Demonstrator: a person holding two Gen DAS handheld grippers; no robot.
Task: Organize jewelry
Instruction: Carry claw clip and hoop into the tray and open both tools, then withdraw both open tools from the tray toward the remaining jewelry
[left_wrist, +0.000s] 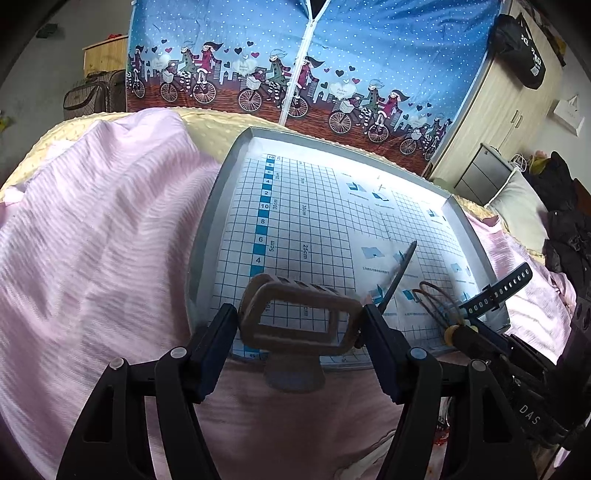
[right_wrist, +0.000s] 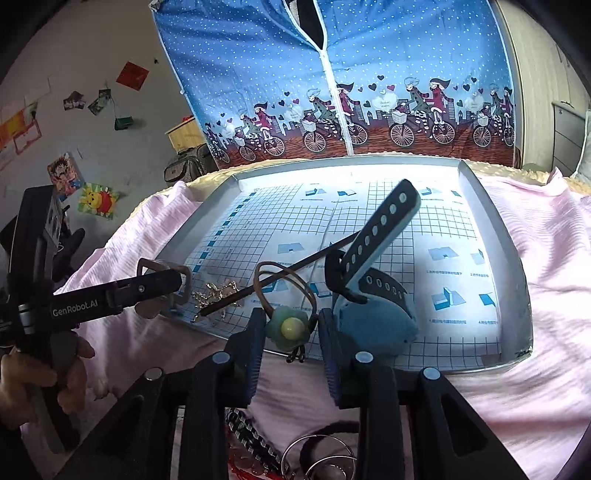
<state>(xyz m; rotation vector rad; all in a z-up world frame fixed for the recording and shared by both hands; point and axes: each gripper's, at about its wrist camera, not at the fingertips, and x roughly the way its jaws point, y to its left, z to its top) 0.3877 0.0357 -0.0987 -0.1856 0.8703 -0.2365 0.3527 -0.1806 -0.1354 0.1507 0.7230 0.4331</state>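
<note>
My left gripper (left_wrist: 299, 317) is shut on a brown rectangular hair clip (left_wrist: 295, 301), held over the near edge of a grey tray (left_wrist: 218, 206) lined with grid paper. My right gripper (right_wrist: 290, 321) is shut on a green flower hair tie (right_wrist: 290, 328) with a yellow bead and a brown elastic loop (right_wrist: 284, 277). A blue watch (right_wrist: 373, 323) with a black holed strap (right_wrist: 384, 221) stands just right of the right finger. In the tray (right_wrist: 495, 221) lie a black hair stick (right_wrist: 280, 278) and a gold chain (right_wrist: 218, 291). The left gripper (right_wrist: 173, 284) appears at the tray's left edge.
The tray rests on a pink blanket (left_wrist: 92, 240) over a bed. Behind stands a blue fabric wardrobe (right_wrist: 332, 74). Loose beads and rings (right_wrist: 321, 454) lie below my right gripper. A person's hand (right_wrist: 37, 369) holds the left gripper. Dark clothes (left_wrist: 565, 221) are piled at the right.
</note>
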